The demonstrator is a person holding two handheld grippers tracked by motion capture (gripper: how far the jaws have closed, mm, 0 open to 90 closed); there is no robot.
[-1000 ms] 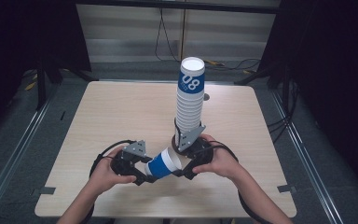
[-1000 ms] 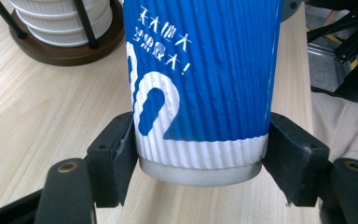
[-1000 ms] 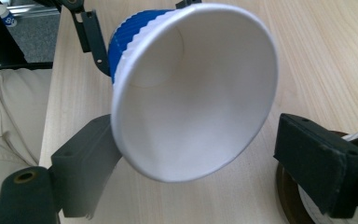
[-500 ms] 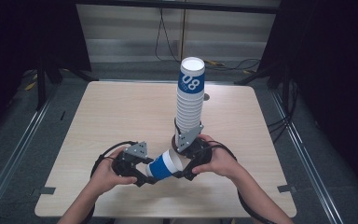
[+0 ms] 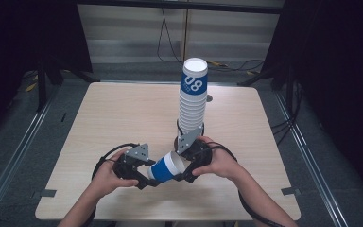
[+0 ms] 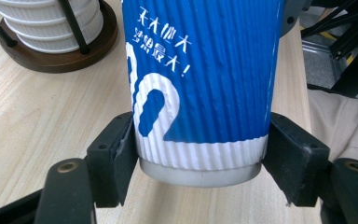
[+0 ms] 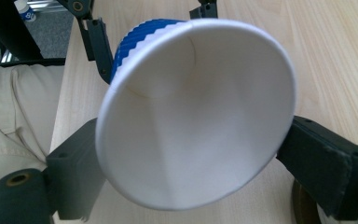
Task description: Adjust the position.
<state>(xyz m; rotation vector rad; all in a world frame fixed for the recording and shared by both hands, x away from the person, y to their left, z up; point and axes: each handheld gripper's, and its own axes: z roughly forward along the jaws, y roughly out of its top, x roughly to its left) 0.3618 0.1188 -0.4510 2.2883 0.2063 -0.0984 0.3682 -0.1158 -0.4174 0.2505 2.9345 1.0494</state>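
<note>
Left gripper (image 6: 200, 163) clamped on the cup (image 6: 200, 84) at its base, one jaw on each side of the white band. Right gripper (image 7: 186, 172) at the cup's rim, jaws beside it, contact unclear. Cup lying nearly level between the two tools, long axis from left gripper to right, mouth toward the right. Stack (image 5: 192, 101) upright just beyond the right gripper.

Each black tool (image 5: 144, 172) bears a grey three-cornered plate and a looping black cable.
</note>
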